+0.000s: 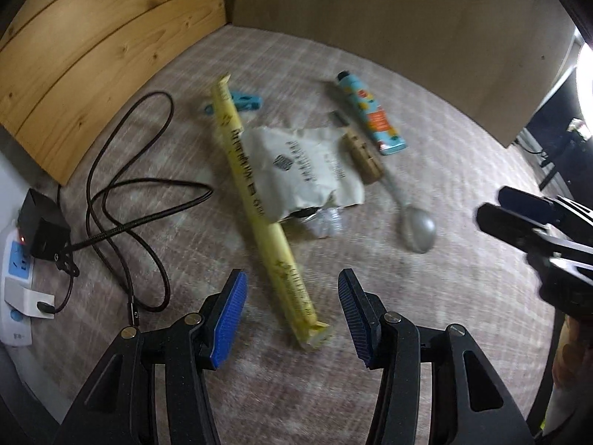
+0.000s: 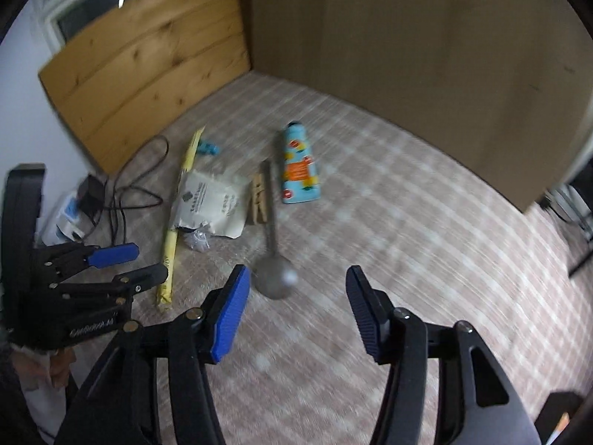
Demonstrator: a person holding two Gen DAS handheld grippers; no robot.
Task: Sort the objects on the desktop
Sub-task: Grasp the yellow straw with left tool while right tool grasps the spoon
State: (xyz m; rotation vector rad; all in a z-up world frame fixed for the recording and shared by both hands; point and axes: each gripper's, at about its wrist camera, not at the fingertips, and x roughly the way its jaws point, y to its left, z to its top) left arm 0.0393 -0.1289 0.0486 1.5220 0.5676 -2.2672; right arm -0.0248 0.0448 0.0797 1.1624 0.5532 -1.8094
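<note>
both views are smeared by motion blur, so fine print on the packets cannot be read. the left gripper (image 1: 292, 319) is seen with its blue pads apart and nothing pressed between them; the near end of the long yellow packet (image 1: 259, 204) lies on the checked cloth (image 1: 444, 296) in the gap below, but contact cannot be made out. the right gripper (image 2: 294, 311) is likewise held apart, nothing clamped, with the spoon (image 2: 274, 278) bowl lying just ahead of its left pad. the white pouch (image 1: 300, 174) is laid partly over the yellow packet, and something crumpled and shiny at its lower edge is too blurred to be named. a wooden clothespin (image 1: 365, 159) is pressed against the spoon's handle, beside the patterned blue tube (image 1: 370, 111). a blue clip (image 1: 244, 102) is half hidden behind the yellow packet's far end. at the left edge a dark cable (image 1: 122, 193) is looped toward a black plug (image 1: 42, 230) on a power strip (image 1: 16, 296), which is cut off by the frame. a wooden board (image 1: 92, 55) and a cardboard wall (image 1: 407, 37) are seen at the back.
</note>
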